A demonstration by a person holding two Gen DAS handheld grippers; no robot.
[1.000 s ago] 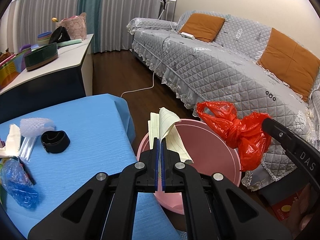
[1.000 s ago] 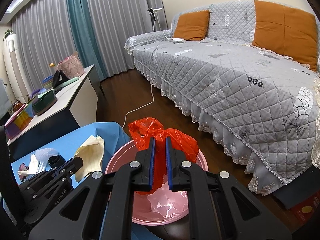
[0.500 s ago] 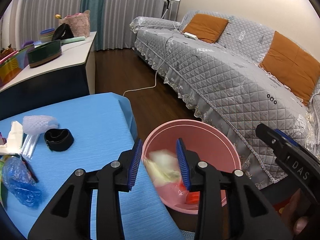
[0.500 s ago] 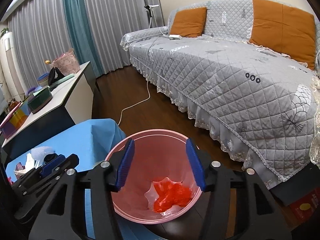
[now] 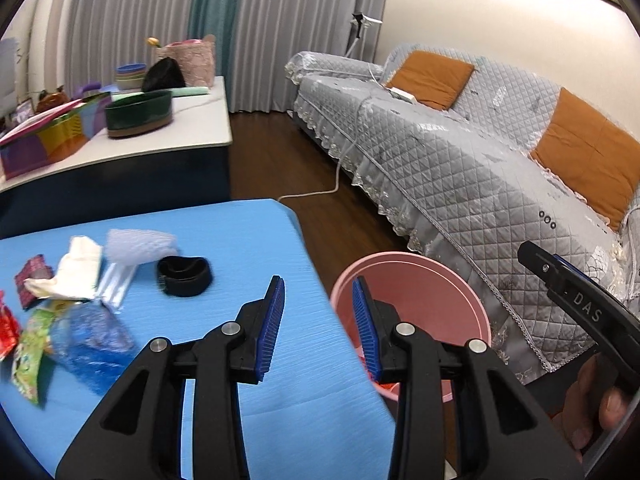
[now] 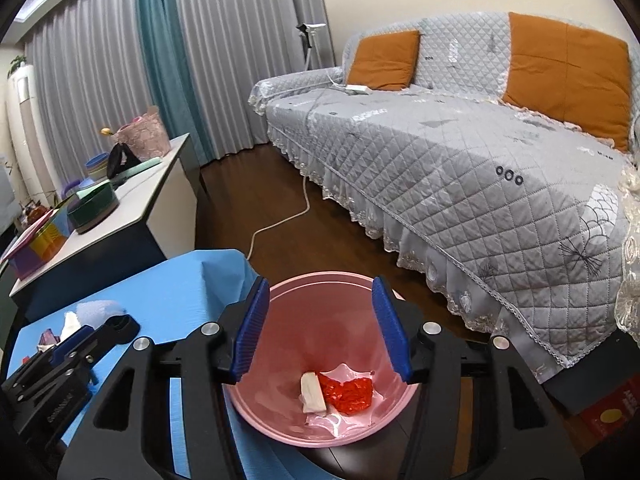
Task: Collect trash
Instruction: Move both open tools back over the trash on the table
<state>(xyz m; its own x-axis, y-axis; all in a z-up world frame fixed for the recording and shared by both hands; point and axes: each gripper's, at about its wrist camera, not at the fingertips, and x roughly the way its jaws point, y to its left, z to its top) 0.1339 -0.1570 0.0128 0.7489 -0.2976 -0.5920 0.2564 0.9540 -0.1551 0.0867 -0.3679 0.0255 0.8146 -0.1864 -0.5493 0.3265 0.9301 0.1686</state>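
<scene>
A pink bin [image 6: 276,408] stands on the floor beside the blue table [image 5: 248,240]. At its bottom lie a red plastic bag [image 6: 348,394] and a folded pale paper [image 6: 312,394]. My right gripper [image 6: 318,328] hangs open over the bin with nothing between its fingers. My left gripper [image 5: 318,308] is open and empty over the table's right edge, next to the bin [image 5: 432,292]. Trash lies on the table's left part: a black band [image 5: 184,276], a white foam net [image 5: 136,244], a crumpled tissue [image 5: 76,272], a blue plastic bag [image 5: 92,344] and coloured wrappers [image 5: 28,344].
A grey quilted sofa [image 6: 480,168] with orange cushions runs along the right. A white cable [image 5: 320,190] trails over the dark wood floor. A white-topped cabinet [image 5: 120,148] with bowls and boxes stands behind the table. A hand [image 5: 592,400] holds the right gripper's handle.
Both grippers opened: the paper left the left one and the red bag left the right one, and both now lie in the bin. The left gripper then swung left toward the table.
</scene>
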